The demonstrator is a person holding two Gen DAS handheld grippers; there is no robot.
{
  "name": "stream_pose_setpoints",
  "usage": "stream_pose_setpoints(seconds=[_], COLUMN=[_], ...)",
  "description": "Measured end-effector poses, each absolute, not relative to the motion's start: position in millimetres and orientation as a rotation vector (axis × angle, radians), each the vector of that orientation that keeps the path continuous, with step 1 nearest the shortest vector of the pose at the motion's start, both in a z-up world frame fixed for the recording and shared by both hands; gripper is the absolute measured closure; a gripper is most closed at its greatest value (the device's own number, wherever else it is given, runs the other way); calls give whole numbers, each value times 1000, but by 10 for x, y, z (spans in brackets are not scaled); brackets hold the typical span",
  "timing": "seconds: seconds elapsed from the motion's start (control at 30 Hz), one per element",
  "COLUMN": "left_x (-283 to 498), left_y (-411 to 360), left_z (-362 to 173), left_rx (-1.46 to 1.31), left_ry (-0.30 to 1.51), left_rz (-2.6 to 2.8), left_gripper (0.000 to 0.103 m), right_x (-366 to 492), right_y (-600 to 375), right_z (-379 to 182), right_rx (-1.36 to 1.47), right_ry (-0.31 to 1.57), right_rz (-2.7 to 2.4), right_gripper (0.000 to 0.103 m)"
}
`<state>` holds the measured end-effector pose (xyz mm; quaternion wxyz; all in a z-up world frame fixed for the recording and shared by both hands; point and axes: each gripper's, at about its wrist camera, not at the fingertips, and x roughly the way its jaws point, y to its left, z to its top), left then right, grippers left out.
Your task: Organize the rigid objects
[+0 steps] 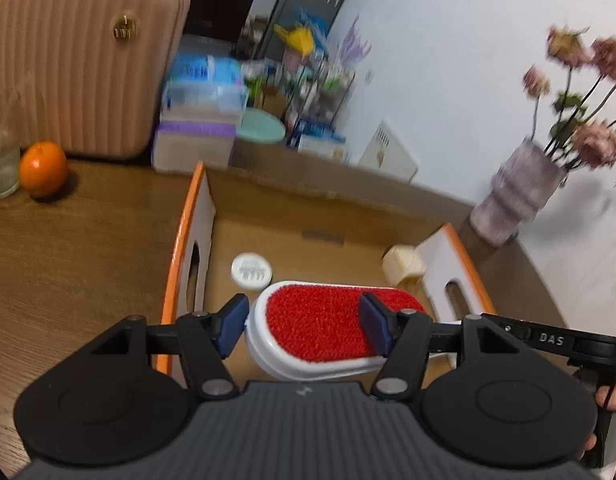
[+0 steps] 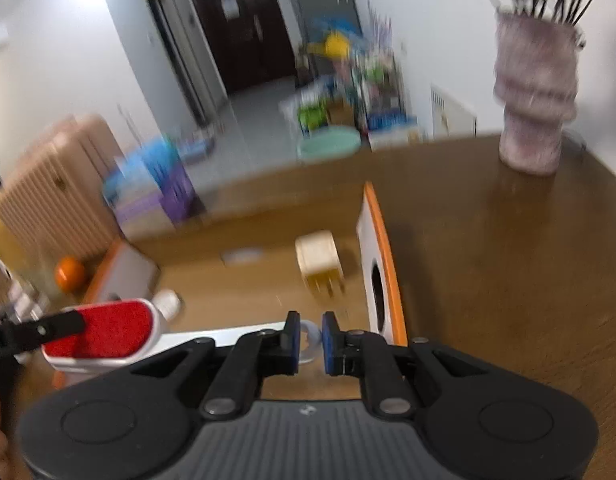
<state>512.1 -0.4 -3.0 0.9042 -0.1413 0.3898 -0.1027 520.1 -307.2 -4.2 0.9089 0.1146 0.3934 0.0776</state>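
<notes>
The lint brush (image 1: 319, 328), a white body with a red pile face, is carried by both tongs above the open cardboard box (image 1: 196, 216) standing on the bench (image 1: 80, 240). The left tongs (image 1: 304, 326) clamp across the wide red head. The right tongs (image 2: 308, 340) are clenched on the ring end of the white handle (image 2: 228, 334), near the box's orange-edged right wall (image 2: 381, 264).

Already lying on the box floor: a white round cap (image 1: 251, 271) and a cream plug adapter (image 2: 319, 262).

Hazards, as judged from this position:

- Two-point grip. If one pair releases early or the pairs drift apart, the brush may pivot and drop unevenly.
- Handle clearance. The handle end sits close to the right wall; a low or skewed descent could catch the rim and shift the box.
- Landing zone. The cap lies just beyond the brush head; the head may come down on it and rest tilted.
- The views are blurred, so the exact gap to the box floor cannot be told.

An orange (image 1: 43, 168) and a vase (image 2: 535, 100) stand on the bench, well apart from the box.
</notes>
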Motion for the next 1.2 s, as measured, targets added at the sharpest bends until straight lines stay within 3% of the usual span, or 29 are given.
stream_pose_setpoints(seconds=[0.07,0.17,0.27,0.37,0.57,0.67,0.9,0.97,1.07,1.2], left_x=[5169,5286,5371,5391,5327,5217,4625,4373,4038,3679], left_y=[-32,-102,-199,-230,-284,-305,-276,-275,-319,-362], left_z=[-102,-253,-394,-454,-376,-242,239,348,445,442], left_rx=[-269,-255,-196,-151,-130,-86,-12,-7,30,38], left_ry=[847,957,1015,1030,1038,988,730,610,462,316], left_rz=[-209,-235,-181,-163,-156,-107,-29,-5,34,48], left_gripper=[42,55,54,53,49,29,8,3,0,0], right_x=[5308,5446,5554,5550,5536,5520,5125,4929,4597,4149], right_y=[-3008,-2861,-2684,-2453,-2452,-2541,-2720,-2758,-2785,-2844], right_z=[-183,-333,-438,-496,-501,-437,84,214,320,309], right_rx=[195,102,88,-69,-61,-34,26,46,46,68], right_ry=[884,984,1085,1065,1084,1075,912,820,668,464], right_rz=[155,145,235,182,188,185,183,194,206,195], right_gripper=[91,96,92,92,89,88,59,38,23,16])
